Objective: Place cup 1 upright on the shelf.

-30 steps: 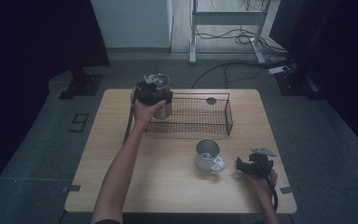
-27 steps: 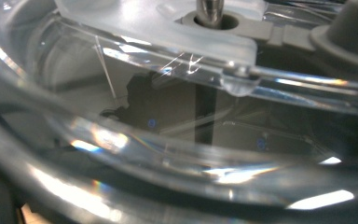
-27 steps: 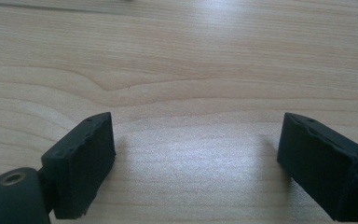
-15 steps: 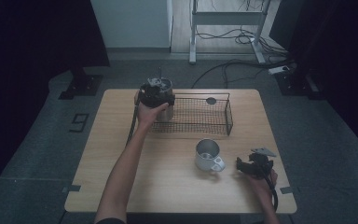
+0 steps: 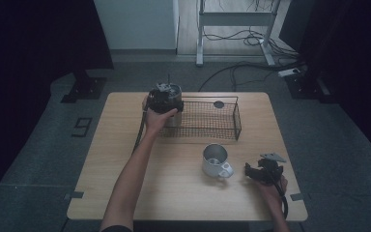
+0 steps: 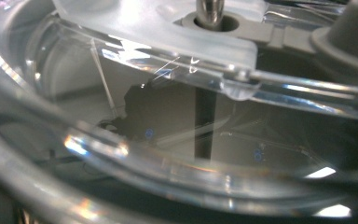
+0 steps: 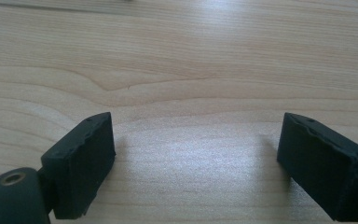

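1. Nearest the person, the right gripper (image 5: 263, 170) is held low over the front right part of the wooden table (image 5: 125, 145); in the right gripper view its two black jaws are seen wide apart with nothing but bare wood grain between them.
2. Just to the left of that gripper, a metal cup (image 5: 215, 160) stands upright on the table with its handle turned toward the front right; it is near the right gripper but is not touched by it.
3. Farther back, a black wire basket (image 5: 207, 126) sits across the rear middle of the table; a small dark round object (image 5: 219, 104) is seen at its far side.
4. At the basket's left end, the left gripper (image 5: 164, 99) is held by the outstretched left hand (image 5: 157, 118); a clear glass container (image 5: 173, 96) is seen right at the gripper, at the basket's left end.
5. In the left gripper view the container's clear wall (image 6: 168, 154) and a pale lid with a metal pin (image 6: 209, 11) are pressed close to the camera; the jaws are hidden, so whether they are apart or clamped on the container cannot be told.
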`<state>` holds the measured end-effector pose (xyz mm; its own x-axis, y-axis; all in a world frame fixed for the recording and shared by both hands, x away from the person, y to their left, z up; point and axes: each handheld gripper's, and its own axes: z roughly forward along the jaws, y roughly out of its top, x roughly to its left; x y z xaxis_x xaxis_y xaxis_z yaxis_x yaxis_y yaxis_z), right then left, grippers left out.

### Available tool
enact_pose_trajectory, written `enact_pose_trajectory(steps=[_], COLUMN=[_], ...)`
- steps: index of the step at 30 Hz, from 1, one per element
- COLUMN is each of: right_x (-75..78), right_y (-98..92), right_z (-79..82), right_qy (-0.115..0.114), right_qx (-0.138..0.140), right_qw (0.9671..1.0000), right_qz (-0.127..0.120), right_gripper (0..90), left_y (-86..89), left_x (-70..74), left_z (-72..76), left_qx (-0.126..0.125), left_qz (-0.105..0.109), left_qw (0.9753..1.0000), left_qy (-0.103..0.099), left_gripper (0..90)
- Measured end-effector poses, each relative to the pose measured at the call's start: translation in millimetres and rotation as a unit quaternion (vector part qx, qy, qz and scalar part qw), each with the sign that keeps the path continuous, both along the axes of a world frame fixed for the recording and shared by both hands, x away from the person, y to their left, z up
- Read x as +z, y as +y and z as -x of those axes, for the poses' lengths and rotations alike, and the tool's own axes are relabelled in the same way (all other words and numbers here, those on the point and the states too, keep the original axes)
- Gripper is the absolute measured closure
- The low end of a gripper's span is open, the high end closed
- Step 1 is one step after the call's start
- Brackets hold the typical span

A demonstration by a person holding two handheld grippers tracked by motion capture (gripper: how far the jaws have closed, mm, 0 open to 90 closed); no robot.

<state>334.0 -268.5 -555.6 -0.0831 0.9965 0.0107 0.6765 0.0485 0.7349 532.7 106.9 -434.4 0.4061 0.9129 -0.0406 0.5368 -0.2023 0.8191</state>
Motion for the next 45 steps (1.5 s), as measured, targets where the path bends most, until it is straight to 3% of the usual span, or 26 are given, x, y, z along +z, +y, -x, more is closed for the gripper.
enact_pose_trajectory(steps=[14, 29, 35, 45], right_x=[0.0, -0.1, -0.1, 0.0], right_y=[0.0, 0.2, 0.2, 0.1], right_z=[0.0, 0.0, 0.0, 0.0], right_qy=[0.000, -0.001, -0.001, -0.001], right_qx=[0.000, 0.000, 0.000, 0.000], right_qw=[1.0000, 1.0000, 1.0000, 1.0000], right_qz=[0.000, 0.000, 0.001, 0.001], right_gripper=[10.9, 11.0, 11.0, 11.0], left_y=[-1.2, -6.2, -4.3, -7.1], left_x=[-13.4, -23.5, -29.0, -35.8], left_z=[-1.7, -2.2, -3.0, -0.3], left_qx=[0.012, 0.011, 0.018, 0.012], left_qz=[0.004, -0.015, -0.012, -0.012], left_qw=[0.9999, 0.9998, 0.9996, 0.9998], left_qy=[0.008, 0.011, 0.015, 0.012], left_gripper=[4.0, 3.9, 3.9, 3.9])
